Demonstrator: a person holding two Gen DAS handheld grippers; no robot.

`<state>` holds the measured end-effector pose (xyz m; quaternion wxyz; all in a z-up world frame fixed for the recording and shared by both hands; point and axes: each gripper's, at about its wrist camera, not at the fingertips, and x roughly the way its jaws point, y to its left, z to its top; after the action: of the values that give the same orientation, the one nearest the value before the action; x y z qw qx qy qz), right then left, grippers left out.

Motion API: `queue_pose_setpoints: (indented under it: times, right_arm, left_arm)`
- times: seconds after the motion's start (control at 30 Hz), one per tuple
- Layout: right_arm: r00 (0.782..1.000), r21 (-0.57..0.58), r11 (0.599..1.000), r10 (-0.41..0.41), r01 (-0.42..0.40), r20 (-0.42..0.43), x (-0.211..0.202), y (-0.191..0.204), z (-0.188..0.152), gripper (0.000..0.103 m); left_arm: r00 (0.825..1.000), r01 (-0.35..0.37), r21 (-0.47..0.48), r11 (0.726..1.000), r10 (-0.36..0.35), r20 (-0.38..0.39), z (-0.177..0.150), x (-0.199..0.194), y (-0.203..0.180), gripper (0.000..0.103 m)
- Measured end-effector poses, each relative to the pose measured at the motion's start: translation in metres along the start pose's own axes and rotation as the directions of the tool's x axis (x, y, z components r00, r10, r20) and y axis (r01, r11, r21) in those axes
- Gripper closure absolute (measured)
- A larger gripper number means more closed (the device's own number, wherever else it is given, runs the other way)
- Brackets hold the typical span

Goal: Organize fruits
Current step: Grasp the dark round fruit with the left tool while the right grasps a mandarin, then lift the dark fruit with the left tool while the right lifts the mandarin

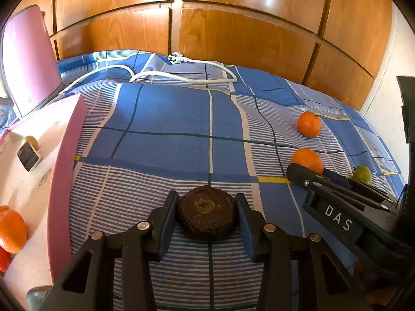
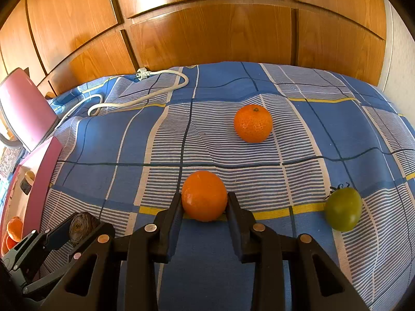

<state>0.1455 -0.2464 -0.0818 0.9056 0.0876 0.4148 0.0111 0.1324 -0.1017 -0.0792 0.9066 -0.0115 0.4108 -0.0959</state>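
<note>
Fruits lie spread over the checked blue bedspread (image 2: 259, 272), and two of them sit squarely between the fingers of the two hand-held tools. Near orange (image 2: 204, 195), resting on the cover near the yellow stripe, lies straight ahead of the right gripper (image 2: 203, 204); the jaws stand either side of its widest part, touching or all but touching, and it is not possible to tell whether they press it yet. Dark brown wrinkled fruit (image 1: 206, 212), flattened and disc-like, lies dead ahead of the left gripper (image 1: 207, 213) with its flat face turned up toward the camera and its short axis roughly upright; the jaws flank its rim in the same close, unconfirmed contact. Being round, the orange offers no long axis and no preferred grasp direction. A second orange (image 2: 253, 123) sits farther toward the far edge of the bed, and a green fruit (image 2: 343, 209) lies to the right, its stalk pointing away to the upper left; both are nearer the right gripper. The pink-walled box (image 1: 64, 181) at the left edge of the bed, already holding an orange (image 1: 11, 226), is nearer the left gripper and is judged the likely destination.
</note>
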Motion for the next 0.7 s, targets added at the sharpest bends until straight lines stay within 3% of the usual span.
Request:
queue_pose_setpoints:
  times: [0.7]
  right_arm:
    - [1.0,-0.012,1.0,-0.011,0.011,0.0,0.0004,0.0007,0.0008,0.069]
  left_arm:
    - [1.0,0.017,-0.015,1.0,-0.017,0.012,-0.0008,0.0005,0.0021,0.059]
